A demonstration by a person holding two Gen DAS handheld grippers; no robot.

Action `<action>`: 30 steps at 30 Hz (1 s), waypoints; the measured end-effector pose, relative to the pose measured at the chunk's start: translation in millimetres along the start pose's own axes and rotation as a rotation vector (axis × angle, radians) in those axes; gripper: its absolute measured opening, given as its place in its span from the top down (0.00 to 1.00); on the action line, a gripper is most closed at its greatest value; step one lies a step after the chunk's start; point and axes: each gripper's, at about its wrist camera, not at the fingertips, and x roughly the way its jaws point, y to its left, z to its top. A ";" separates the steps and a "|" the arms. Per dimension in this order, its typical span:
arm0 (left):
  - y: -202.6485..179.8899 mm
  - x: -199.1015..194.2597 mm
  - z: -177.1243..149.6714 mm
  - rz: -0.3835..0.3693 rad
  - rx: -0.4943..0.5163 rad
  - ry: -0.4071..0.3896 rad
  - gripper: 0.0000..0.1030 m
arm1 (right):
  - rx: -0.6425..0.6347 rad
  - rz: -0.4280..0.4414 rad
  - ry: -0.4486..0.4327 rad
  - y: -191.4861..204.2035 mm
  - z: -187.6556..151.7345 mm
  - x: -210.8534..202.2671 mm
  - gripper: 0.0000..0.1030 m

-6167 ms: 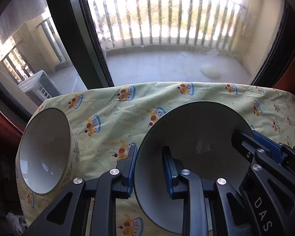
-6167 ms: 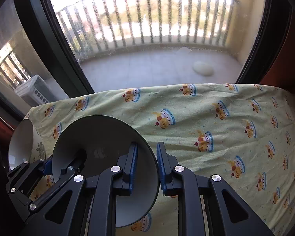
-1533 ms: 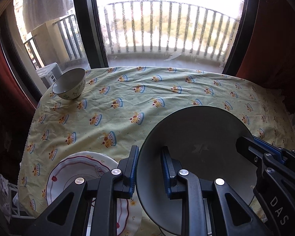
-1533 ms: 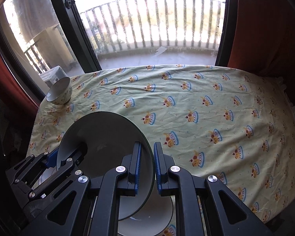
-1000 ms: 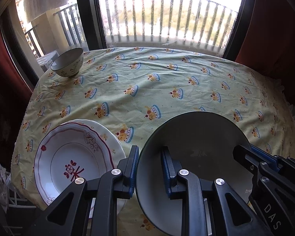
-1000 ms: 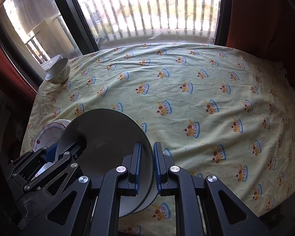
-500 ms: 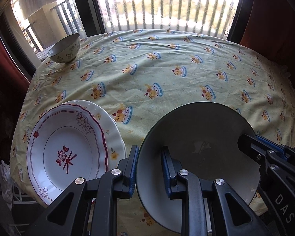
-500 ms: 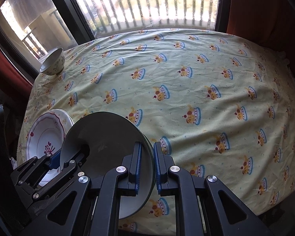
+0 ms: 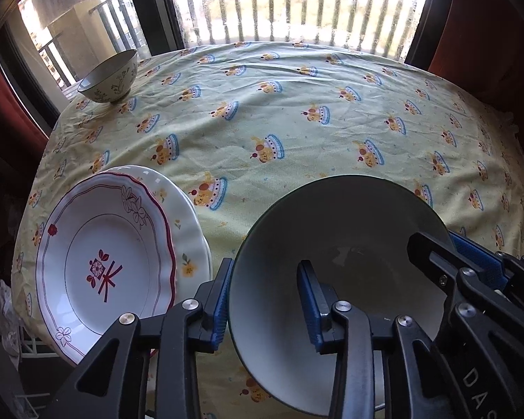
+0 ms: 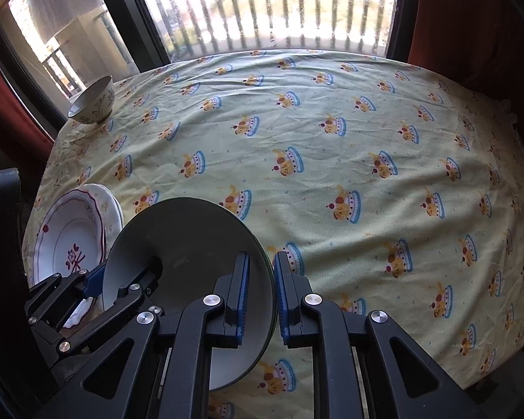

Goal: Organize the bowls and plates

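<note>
Bowl [image 9: 339, 279] held off the cloth [image 9: 297, 122] by both tools: left gripper [image 9: 262, 300] pinching the near-left rim, one pad outside and one inside; right gripper [image 10: 260, 291] pinching the opposite rim the same way. Carried back from the window end of the table over the last few seconds, with the camera angle tipping down since a second ago, so more of the near table now shows. Newly in full view at the near-left: plate [image 9: 104, 262] with red trim, sitting on what looks like a second, paler plate [image 9: 188, 209], though the stack's bottom edge is cut off and hard to count. Small bowl [image 9: 110, 76] left alone at the far-left corner, well apart from everything. Meaning for the task, as a judgement: plates already gathered, big bowl mid-transfer toward the near side, just beside the plates, not yet set down. Likely next: lowering level onto bare cloth or the stack, then releasing both rims together; uneven release could tip it.
</note>
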 end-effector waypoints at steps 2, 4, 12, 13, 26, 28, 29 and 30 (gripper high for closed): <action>1.2 -4.0 0.4 -0.011 -0.002 -0.015 0.50 | -0.013 0.007 0.006 4.7 0.7 1.2 0.62; 4.6 -8.3 1.7 -0.010 -0.006 -0.031 0.41 | -0.009 0.000 0.001 6.6 2.2 0.3 0.45; 29.9 -16.7 19.4 -0.029 -0.009 -0.058 0.21 | -0.037 -0.035 -0.032 26.7 19.2 -8.3 0.24; 34.8 -17.5 22.0 -0.036 -0.008 -0.062 0.21 | -0.042 -0.036 -0.034 31.3 21.9 -8.9 0.23; 111.1 -26.2 64.1 -0.060 0.019 -0.093 0.18 | 0.000 -0.043 -0.072 102.5 62.2 -9.6 0.15; 123.9 -27.0 70.2 -0.065 0.024 -0.099 0.18 | 0.010 -0.044 -0.080 114.6 68.8 -9.7 0.15; 130.0 -26.9 73.1 -0.068 0.027 -0.102 0.18 | 0.014 -0.047 -0.084 121.1 71.9 -9.7 0.15; 136.1 -26.4 76.2 -0.072 0.031 -0.103 0.18 | 0.020 -0.049 -0.087 127.6 75.2 -9.4 0.15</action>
